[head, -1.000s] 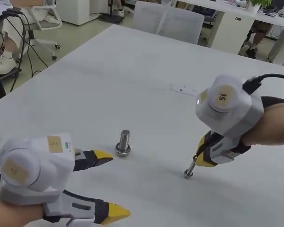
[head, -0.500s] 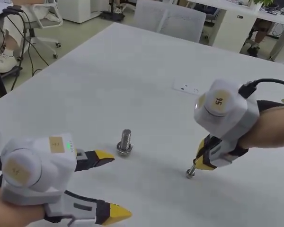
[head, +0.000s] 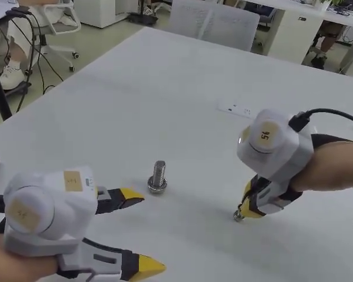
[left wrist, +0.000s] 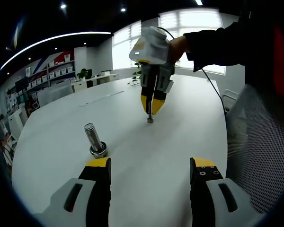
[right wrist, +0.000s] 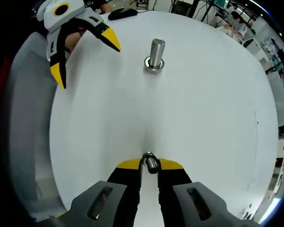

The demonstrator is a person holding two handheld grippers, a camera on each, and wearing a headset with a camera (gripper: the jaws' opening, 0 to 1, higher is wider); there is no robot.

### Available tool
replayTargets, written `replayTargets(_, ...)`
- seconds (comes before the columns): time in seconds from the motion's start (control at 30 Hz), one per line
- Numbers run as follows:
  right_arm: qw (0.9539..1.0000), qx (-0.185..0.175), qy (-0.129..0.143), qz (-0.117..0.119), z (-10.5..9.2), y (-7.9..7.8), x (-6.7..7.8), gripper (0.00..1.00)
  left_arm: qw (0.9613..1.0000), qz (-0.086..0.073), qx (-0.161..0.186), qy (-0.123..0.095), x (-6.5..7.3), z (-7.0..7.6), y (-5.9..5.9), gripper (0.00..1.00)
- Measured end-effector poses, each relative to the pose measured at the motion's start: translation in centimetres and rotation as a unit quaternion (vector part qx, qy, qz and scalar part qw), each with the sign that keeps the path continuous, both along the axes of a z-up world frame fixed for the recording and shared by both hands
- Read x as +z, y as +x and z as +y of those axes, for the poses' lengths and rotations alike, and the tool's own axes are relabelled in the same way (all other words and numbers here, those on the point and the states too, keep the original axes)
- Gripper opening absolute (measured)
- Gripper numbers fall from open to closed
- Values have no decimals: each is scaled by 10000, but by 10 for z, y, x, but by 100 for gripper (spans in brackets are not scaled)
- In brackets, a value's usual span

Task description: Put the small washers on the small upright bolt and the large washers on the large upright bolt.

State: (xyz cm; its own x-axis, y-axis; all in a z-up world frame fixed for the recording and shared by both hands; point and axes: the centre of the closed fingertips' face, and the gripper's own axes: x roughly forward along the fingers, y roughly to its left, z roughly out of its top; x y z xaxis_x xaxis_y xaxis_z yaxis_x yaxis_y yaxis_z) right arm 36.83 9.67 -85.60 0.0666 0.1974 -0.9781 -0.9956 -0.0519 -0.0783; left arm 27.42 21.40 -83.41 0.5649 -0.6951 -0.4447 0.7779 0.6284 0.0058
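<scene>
Pinching small bolt (right wrist: 148,156) w/ R gripper (right wrist: 150,165) at 6 o'clock; lg bolt (right wrist: 155,54) upright at 12; L gripper (right wrist: 88,64) at 10, jaws apart.

Bright, even light falls on the white counter (head: 165,94) in the head view. The large bolt (head: 158,177) throws just a faint, soft-edged shadow at its base, and its threads carry a small gleam. Nearer the camera than the bolt, the left claw (head: 151,232) looks slightly soft.

In the left gripper view, the windows (left wrist: 189,28) far behind the bolt are blown out to white. A curved strip light (left wrist: 57,39) glows on a dark ceiling, and straight lines bow toward the edges.

In the right gripper view the counter around the large bolt is near white with glare. The small bolt (right wrist: 149,158) in the right claw (right wrist: 150,165) is sharp, while areas far from the large bolt stretch and smear.
</scene>
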Motion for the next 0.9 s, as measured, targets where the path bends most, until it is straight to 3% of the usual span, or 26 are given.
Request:
replayTargets(0.4,10000,-33,-10,74,0,0,-11,14,10000,15,12,4,-1,1,0,66)
replayTargets(0.9,9999,-38,49,103,4,-4,-14,17,10000,31,14,3,-4,3,-2,66)
